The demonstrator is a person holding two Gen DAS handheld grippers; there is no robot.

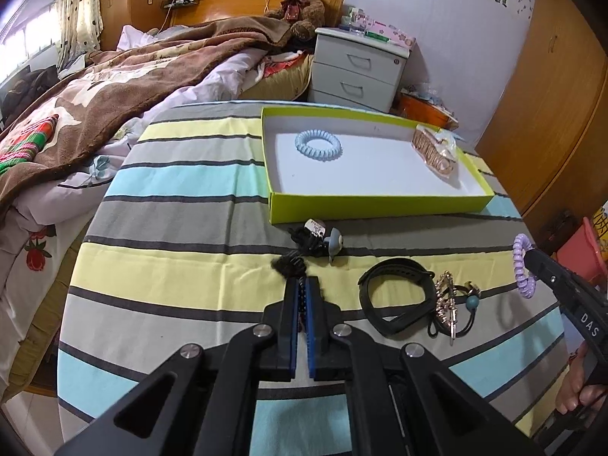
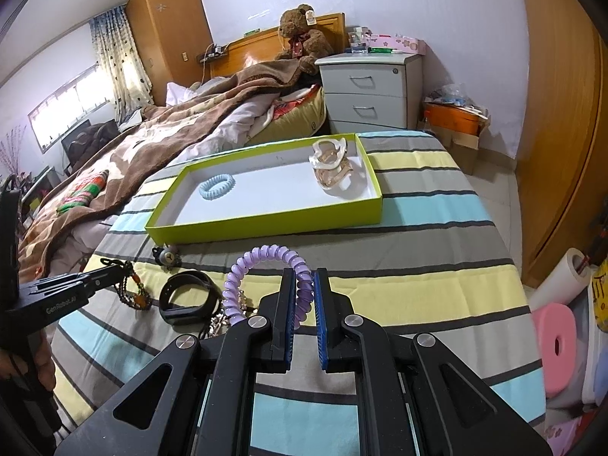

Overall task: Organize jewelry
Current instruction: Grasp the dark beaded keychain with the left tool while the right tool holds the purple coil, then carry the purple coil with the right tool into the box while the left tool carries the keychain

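Purple coil hair tie (image 2: 266, 277) sits clamped in my right claw (image 2: 304, 296) above the striped surface (image 2: 418, 266); my left claw (image 1: 303, 296) pinches a beaded necklace (image 2: 133, 292), short of the green box (image 2: 266, 224).

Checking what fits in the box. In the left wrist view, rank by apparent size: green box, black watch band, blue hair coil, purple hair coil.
1. green box
2. black watch band
3. blue hair coil and purple hair coil look alike; distance differs, so unranked.

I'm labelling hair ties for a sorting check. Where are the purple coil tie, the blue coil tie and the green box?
purple coil tie (image 2: 266, 254): right wrist view, top of loop.
blue coil tie (image 1: 318, 143): left wrist view, ring's near edge.
green box (image 1: 380, 209): left wrist view, near outer wall.
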